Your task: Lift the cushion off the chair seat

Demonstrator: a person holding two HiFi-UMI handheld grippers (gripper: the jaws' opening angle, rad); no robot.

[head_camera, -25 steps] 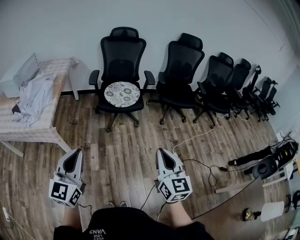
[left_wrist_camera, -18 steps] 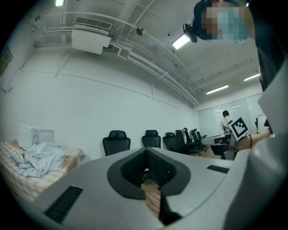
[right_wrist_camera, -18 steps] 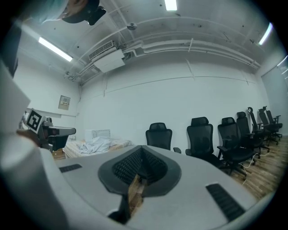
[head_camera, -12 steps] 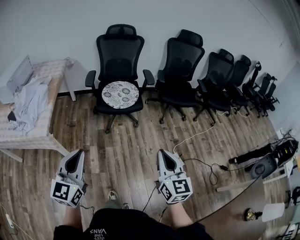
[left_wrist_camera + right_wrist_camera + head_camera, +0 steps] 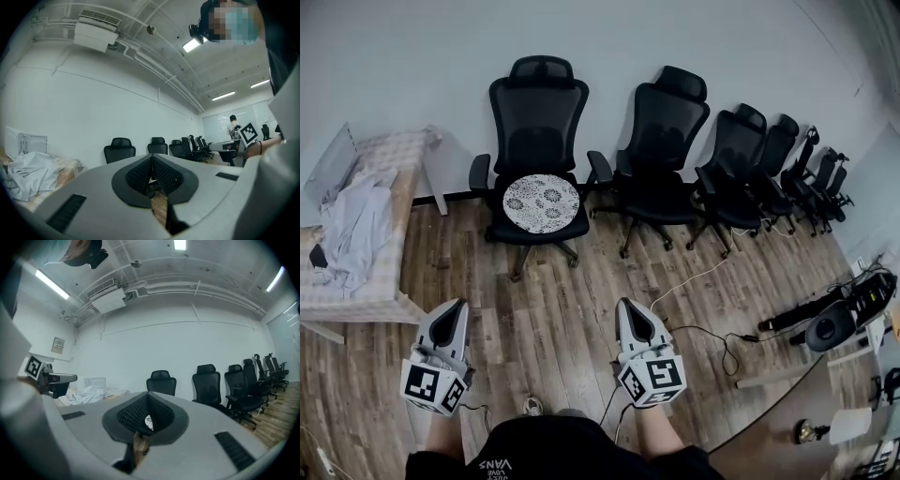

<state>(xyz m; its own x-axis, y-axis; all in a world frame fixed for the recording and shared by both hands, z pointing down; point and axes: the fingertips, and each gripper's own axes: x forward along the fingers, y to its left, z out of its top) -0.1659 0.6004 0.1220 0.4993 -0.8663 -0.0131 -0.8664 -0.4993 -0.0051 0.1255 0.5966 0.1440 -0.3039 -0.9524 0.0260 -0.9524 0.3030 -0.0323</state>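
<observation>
1. The jaws of the left gripper (image 5: pixel 452 306) and the right gripper (image 5: pixel 624 303) are pressed together. In each gripper view the ribbed pads meet at the tip with nothing between them.
2. Both grippers are held level and side by side in front of the person's body, pointing across the wooden floor (image 5: pixel 572 291) toward the wall. This reads as a carrying posture for the approach, with the jaws together because nothing is yet within reach.
3. The cushion (image 5: pixel 542 203) is round and pale with a dark floral pattern. It lies flat on the seat of the leftmost office chair (image 5: pixel 539 117), between the armrests and below the mesh backrest, and covers most of the seat.
4. The cushion is well apart from both pairs of jaws, with bare floor between. It sits ahead of them, roughly midway between the lines along which the two grippers point.
5. In the right gripper view a small pale, patterned patch shows through the opening under the pads. It is probably the cushion, so that gripper seems aimed at it.
6. The backrest and armrests close three sides, so the front edge of the cushion looks like the free place to take hold. The jaws would have to spread first.
7. The table (image 5: pixel 398 150) with a crumpled cloth (image 5: pixel 352 225) stands left of the chair, clear of the path.
</observation>
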